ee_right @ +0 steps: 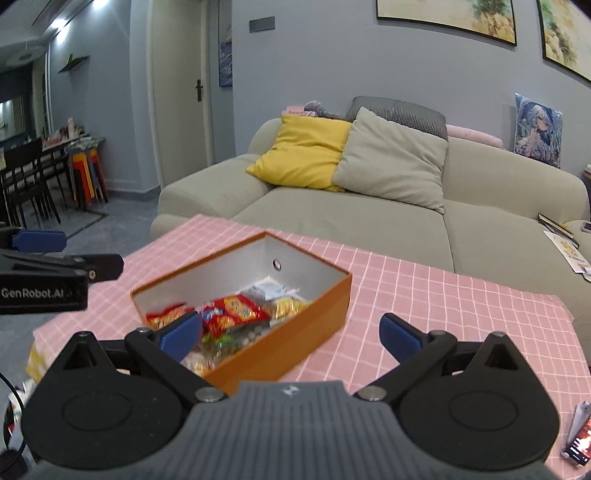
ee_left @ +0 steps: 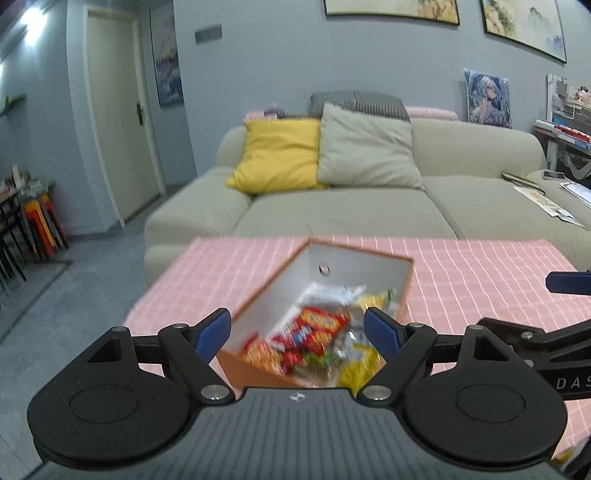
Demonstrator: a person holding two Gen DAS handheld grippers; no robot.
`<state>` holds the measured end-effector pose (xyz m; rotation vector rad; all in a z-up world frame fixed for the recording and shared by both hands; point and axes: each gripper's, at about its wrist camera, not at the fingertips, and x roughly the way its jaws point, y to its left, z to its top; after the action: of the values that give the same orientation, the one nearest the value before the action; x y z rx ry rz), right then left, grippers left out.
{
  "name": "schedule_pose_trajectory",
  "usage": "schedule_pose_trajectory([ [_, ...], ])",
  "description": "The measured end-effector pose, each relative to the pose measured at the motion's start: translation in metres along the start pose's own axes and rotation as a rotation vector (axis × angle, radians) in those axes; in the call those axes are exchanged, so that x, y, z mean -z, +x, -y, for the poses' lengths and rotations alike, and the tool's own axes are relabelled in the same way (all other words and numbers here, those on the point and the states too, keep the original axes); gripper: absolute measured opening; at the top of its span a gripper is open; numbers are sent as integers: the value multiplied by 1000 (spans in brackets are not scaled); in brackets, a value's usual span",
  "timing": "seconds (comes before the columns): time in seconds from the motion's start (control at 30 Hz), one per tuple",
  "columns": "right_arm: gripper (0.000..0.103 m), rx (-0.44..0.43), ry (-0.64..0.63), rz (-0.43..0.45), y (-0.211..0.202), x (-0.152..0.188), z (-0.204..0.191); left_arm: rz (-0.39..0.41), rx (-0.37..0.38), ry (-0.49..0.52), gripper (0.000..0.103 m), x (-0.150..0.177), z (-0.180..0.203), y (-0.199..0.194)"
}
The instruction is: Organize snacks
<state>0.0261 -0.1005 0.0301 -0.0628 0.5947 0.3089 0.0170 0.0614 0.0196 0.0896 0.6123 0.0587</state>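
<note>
Hovering over the pink-checked tabletop (ee_right: 424, 291), my left tool (ee_left: 297, 328) and right tool (ee_right: 291, 334) both stand released and empty above the orange box (ee_right: 295, 332), where the snack packets (ee_right: 236, 312) lie heaped inside.

Glossy plastic snack packets (ee_right: 236, 310) fill a matt cardboard box (ee_right: 295, 332) on checked pink cloth (ee_right: 424, 295).

A beige sofa (ee_right: 369, 221) carries a yellow cushion (ee_right: 306, 155) beside a grey one (ee_right: 391, 166). Framed paintings (ee_left: 391, 9) hang above. A phone (ee_right: 578, 439) (screen lit) lies at the pink checked tablecloth's (ee_right: 443, 302) edge.
</note>
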Motion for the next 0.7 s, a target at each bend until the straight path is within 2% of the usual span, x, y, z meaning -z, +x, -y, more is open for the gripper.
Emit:
schedule_pose_trajectory([
  [0.2, 99, 29, -9, -39, 7, 16, -1, -92, 18, -65, 96, 13, 3, 14],
  [0.43, 99, 51, -1, -47, 16, 22, 1, -140, 8, -42, 96, 18, 11, 21],
  [0.7, 99, 77, 14, -58, 21, 24, 3, -159, 0, -23, 96, 20, 14, 23],
])
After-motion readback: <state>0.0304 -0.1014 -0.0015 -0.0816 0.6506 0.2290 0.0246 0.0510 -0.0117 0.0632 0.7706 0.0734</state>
